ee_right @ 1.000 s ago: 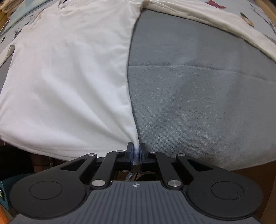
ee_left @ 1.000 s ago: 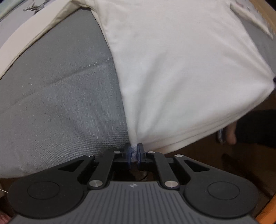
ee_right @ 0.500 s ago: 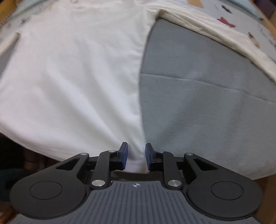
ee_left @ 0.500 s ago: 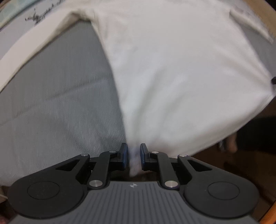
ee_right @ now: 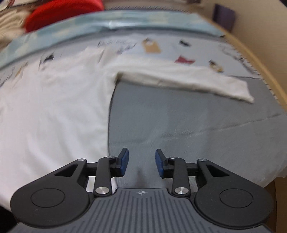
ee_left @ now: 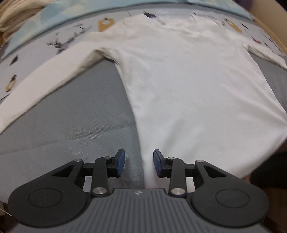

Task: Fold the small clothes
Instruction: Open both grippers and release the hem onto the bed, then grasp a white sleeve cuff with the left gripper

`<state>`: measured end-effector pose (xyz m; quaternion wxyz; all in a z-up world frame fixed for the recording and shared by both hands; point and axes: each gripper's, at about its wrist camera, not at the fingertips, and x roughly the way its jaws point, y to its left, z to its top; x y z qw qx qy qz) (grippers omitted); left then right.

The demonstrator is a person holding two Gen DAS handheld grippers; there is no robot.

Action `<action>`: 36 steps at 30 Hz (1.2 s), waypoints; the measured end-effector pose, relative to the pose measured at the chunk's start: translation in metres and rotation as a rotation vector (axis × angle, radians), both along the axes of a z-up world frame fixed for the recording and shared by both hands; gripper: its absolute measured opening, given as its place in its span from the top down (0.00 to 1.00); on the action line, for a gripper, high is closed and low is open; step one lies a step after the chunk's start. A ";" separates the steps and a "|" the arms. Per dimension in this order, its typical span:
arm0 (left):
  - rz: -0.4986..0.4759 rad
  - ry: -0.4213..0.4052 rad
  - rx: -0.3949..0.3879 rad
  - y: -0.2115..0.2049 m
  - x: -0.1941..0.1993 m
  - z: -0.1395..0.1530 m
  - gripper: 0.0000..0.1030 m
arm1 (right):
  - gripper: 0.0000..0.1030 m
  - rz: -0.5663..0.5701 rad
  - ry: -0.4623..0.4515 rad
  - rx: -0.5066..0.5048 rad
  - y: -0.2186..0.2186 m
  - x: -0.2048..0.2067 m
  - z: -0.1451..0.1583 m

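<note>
Left wrist view: one white long-sleeved shirt [ee_left: 193, 93] lies spread flat on a grey cover [ee_left: 75, 121], its collar end reaching onto a pale printed sheet [ee_left: 35, 46] scattered with small dark and tan motifs. A light blue band of cloth [ee_left: 53, 19] runs along the far edge, and a wooden rim [ee_left: 269, 25] curves at the upper right. One sleeve stretches out to the left across the grey cover. The left gripper [ee_left: 138, 164] tilts steeply down over the shirt's near corner; its jaws have just been opening and now stand apart, a narrow strip of hem lying loose between the two blue pads [ee_left: 120, 162], which do not press it.

Right wrist view (blurred): the same shirt [ee_right: 53, 111] fills the left half, its other sleeve reaching right over the grey cover [ee_right: 179, 125]. Beyond it lie the printed sheet [ee_right: 197, 48], the blue band [ee_right: 125, 19], one red bundle [ee_right: 59, 12] and the wooden rim [ee_right: 260, 59]. The right gripper [ee_right: 142, 162] also slants downward, just beside the shirt's side edge; its jaws have likewise just been opening and are released, with only grey cover showing between them.
</note>
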<state>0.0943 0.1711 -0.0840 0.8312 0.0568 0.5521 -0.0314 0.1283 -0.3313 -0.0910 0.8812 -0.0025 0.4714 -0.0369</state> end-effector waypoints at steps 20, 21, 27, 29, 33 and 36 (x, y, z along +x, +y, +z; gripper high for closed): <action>0.218 -0.335 0.066 0.046 0.060 0.062 0.69 | 0.58 -0.007 -0.253 0.055 0.063 0.030 0.038; 0.249 -0.364 0.050 0.058 0.067 0.066 0.71 | 0.58 -0.009 -0.261 0.064 0.067 0.031 0.040; 0.512 -0.385 -0.010 0.141 0.084 0.021 0.75 | 0.58 0.010 -0.269 0.071 0.086 0.037 0.045; 0.614 -0.310 -0.011 0.172 0.090 -0.001 0.75 | 0.58 0.026 -0.272 0.064 0.090 0.040 0.046; 0.827 -0.324 -0.046 0.230 0.079 -0.019 0.67 | 0.61 0.056 -0.253 0.057 0.100 0.051 0.043; 0.988 -0.296 -0.138 0.268 0.073 -0.036 0.57 | 0.66 0.078 -0.242 0.050 0.112 0.061 0.042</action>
